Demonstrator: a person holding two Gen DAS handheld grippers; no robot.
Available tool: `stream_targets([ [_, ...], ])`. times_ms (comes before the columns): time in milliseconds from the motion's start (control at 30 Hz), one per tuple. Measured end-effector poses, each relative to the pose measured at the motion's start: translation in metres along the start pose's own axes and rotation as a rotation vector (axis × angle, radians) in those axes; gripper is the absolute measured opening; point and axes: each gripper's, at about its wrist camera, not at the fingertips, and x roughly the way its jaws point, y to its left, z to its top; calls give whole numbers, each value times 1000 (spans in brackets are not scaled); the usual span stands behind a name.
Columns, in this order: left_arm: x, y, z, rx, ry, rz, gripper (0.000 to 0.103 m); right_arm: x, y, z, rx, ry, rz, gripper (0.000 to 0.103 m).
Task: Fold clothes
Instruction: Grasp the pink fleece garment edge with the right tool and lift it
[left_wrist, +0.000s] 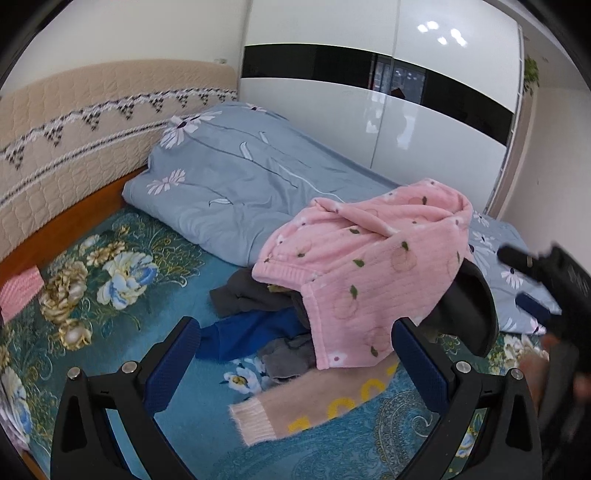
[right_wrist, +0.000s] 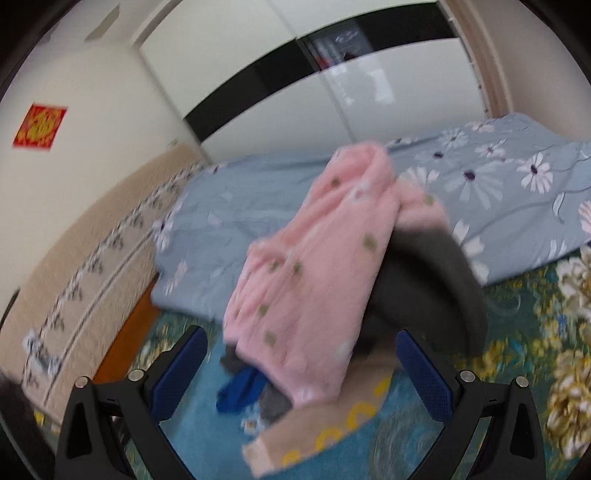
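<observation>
A pile of clothes lies on the teal flowered bedsheet (left_wrist: 110, 295). On top is a pink fleece garment (left_wrist: 369, 266) with a fruit print, draped over a black garment (left_wrist: 472, 306). Beneath them lie a dark grey piece (left_wrist: 240, 291), a blue piece (left_wrist: 251, 332) and a beige sweater with yellow letters (left_wrist: 325, 402). My left gripper (left_wrist: 295, 328) is open just in front of the pile, holding nothing. My right gripper (right_wrist: 301, 338) is also open and empty, facing the pink garment (right_wrist: 325, 266) and black garment (right_wrist: 436, 280); that view is blurred. Its body shows at the left wrist view's right edge (left_wrist: 524, 284).
A blue-grey flowered duvet (left_wrist: 236, 177) is bunched behind the pile. A beige quilted headboard (left_wrist: 74, 129) stands at the left and a glossy white wardrobe (left_wrist: 406, 110) at the back. A pink folded item (left_wrist: 18, 295) lies at the left edge.
</observation>
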Motion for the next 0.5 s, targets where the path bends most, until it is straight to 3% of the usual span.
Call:
stream_targets([
  [200,-7,19,-1,-31,-9,17,103,52,-31,68,113,-6,25,103],
  [333,-13,33,-4,-42,-14,41,103,97,-48,106,192,35,-24,102],
  [367,-14,37,-5,-47,-15,50,103,107,-53,112,211,43,-50,101],
  [500,-21,56,-9,-72,-24,87,103,142,-70,121,295,111,-132,77],
])
